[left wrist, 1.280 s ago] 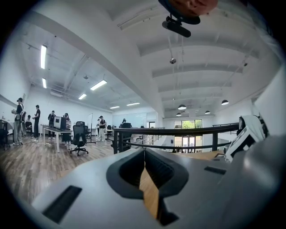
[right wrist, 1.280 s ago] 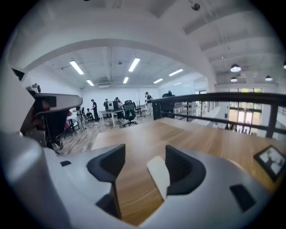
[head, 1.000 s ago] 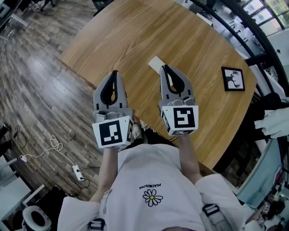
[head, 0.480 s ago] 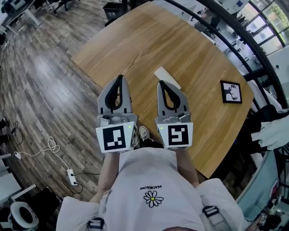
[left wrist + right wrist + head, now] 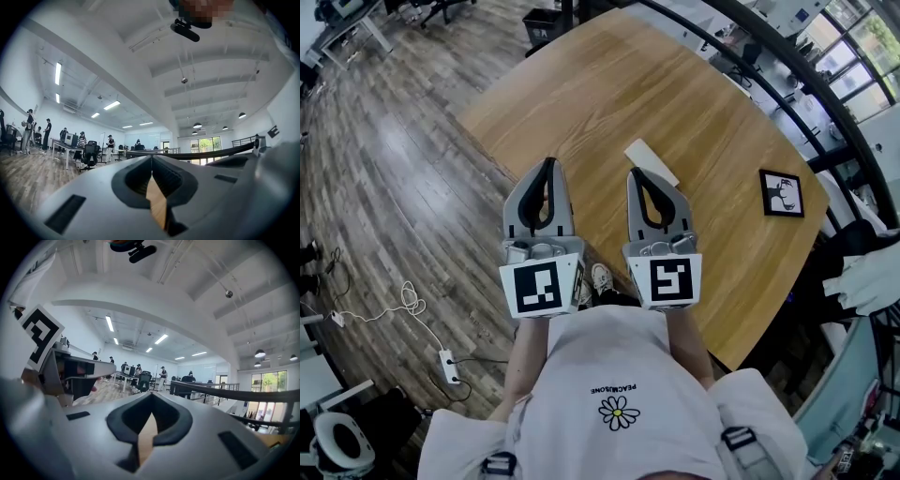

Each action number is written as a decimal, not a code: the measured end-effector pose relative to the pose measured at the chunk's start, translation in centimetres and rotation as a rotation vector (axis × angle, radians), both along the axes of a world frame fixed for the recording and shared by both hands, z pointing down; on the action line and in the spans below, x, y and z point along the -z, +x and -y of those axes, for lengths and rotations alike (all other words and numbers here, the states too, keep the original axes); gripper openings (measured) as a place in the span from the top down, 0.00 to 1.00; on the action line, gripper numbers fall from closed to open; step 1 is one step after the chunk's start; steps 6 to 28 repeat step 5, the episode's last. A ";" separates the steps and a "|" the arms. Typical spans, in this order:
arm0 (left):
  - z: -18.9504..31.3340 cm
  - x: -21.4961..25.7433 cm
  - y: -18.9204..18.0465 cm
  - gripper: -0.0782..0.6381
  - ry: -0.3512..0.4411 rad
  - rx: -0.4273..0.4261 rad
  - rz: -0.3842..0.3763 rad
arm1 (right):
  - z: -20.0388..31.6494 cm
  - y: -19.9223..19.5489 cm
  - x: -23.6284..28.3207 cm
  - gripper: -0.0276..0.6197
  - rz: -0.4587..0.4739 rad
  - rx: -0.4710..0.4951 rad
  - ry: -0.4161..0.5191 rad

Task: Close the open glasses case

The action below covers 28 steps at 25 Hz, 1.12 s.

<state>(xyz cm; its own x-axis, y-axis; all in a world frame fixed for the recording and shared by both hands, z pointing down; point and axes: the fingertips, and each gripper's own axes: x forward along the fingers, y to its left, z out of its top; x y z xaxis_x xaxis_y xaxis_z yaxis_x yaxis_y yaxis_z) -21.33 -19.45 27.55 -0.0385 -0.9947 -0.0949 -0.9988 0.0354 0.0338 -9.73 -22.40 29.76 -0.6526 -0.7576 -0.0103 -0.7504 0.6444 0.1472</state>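
Note:
A flat white glasses case (image 5: pixel 651 161) lies on the wooden table (image 5: pixel 694 103), lid down as far as I can see. My right gripper (image 5: pixel 636 172) is held level just short of the case's near end, jaws shut and empty. Beside it, to the left, my left gripper (image 5: pixel 547 161) is also shut and empty, over the table's near edge. The left gripper view shows its jaw tips (image 5: pixel 151 157) meeting, with the room beyond. The right gripper view shows the same closed tips (image 5: pixel 152 393). Neither of these two views shows the case.
A small black-framed picture (image 5: pixel 782 192) lies at the table's right. A black railing (image 5: pixel 787 66) curves behind the table. A white cable and power strip (image 5: pixel 445 358) lie on the wooden floor at left. People and desks (image 5: pixel 70 140) stand far off.
Both grippers have drawn back toward my body and risen. The right gripper's tip, which was at the white case, now stands clear of it. The case lies where it was.

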 end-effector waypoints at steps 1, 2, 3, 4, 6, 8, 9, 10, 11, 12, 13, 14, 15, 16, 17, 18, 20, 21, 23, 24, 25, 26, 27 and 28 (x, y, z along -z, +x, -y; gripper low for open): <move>-0.1 0.0 0.0 0.87 0.001 0.001 0.000 | -0.1 0.0 0.0 0.95 -0.002 0.002 0.001; -0.2 0.1 0.0 0.87 0.002 0.002 0.000 | -0.2 -0.1 0.1 0.95 -0.004 0.003 0.002; -0.2 0.1 0.0 0.87 0.003 0.002 0.000 | -0.3 -0.1 0.1 0.95 -0.005 0.005 0.002; -0.3 0.2 0.0 0.87 0.004 0.002 0.000 | -0.3 -0.1 0.1 0.95 -0.007 0.006 0.003; -0.4 0.2 0.0 0.87 0.005 0.002 0.001 | -0.4 -0.1 0.2 0.95 -0.009 0.007 0.004; -0.4 0.2 0.0 0.87 0.005 0.002 0.001 | -0.4 -0.1 0.2 0.95 -0.009 0.007 0.004; -0.4 0.2 0.0 0.87 0.005 0.002 0.001 | -0.4 -0.1 0.2 0.95 -0.009 0.007 0.004; -0.4 0.2 0.0 0.87 0.005 0.002 0.001 | -0.4 -0.1 0.2 0.95 -0.009 0.007 0.004; -0.4 0.2 0.0 0.87 0.005 0.002 0.001 | -0.4 -0.1 0.2 0.95 -0.009 0.007 0.004; -0.4 0.2 0.0 0.87 0.005 0.002 0.001 | -0.4 -0.1 0.2 0.95 -0.009 0.007 0.004; -0.4 0.2 0.0 0.87 0.005 0.002 0.001 | -0.4 -0.1 0.2 0.95 -0.009 0.007 0.004; -0.4 0.2 0.0 0.87 0.005 0.002 0.001 | -0.4 -0.1 0.2 0.95 -0.009 0.007 0.004; -0.4 0.2 0.0 0.87 0.005 0.002 0.001 | -0.4 -0.1 0.2 0.95 -0.009 0.007 0.004; -0.4 0.2 0.0 0.87 0.005 0.002 0.001 | -0.4 -0.1 0.2 0.95 -0.009 0.007 0.004; -0.4 0.2 0.0 0.87 0.005 0.002 0.001 | -0.4 -0.1 0.2 0.95 -0.009 0.007 0.004; -0.4 0.2 0.0 0.87 0.005 0.002 0.001 | -0.4 -0.1 0.2 0.95 -0.009 0.007 0.004; -0.4 0.2 0.0 0.87 0.005 0.002 0.001 | -0.4 -0.1 0.2 0.95 -0.009 0.007 0.004; -0.4 0.2 0.0 0.87 0.005 0.002 0.001 | -0.4 -0.1 0.2 0.95 -0.009 0.007 0.004; -0.4 0.2 0.0 0.87 0.005 0.002 0.001 | -0.4 -0.1 0.2 0.95 -0.009 0.007 0.004; -0.4 0.2 0.0 0.87 0.005 0.002 0.001 | -0.4 -0.1 0.2 0.95 -0.009 0.007 0.004; -0.4 0.2 0.0 0.87 0.005 0.002 0.001 | -0.4 -0.1 0.2 0.95 -0.009 0.007 0.004; -0.4 0.2 0.0 0.87 0.005 0.002 0.001 | -0.4 -0.1 0.2 0.95 -0.009 0.007 0.004; -0.4 0.2 0.0 0.87 0.005 0.002 0.001 | -0.4 -0.1 0.2 0.95 -0.009 0.007 0.004; -0.4 0.2 0.0 0.87 0.005 0.002 0.001 | -0.4 -0.1 0.2 0.95 -0.009 0.007 0.004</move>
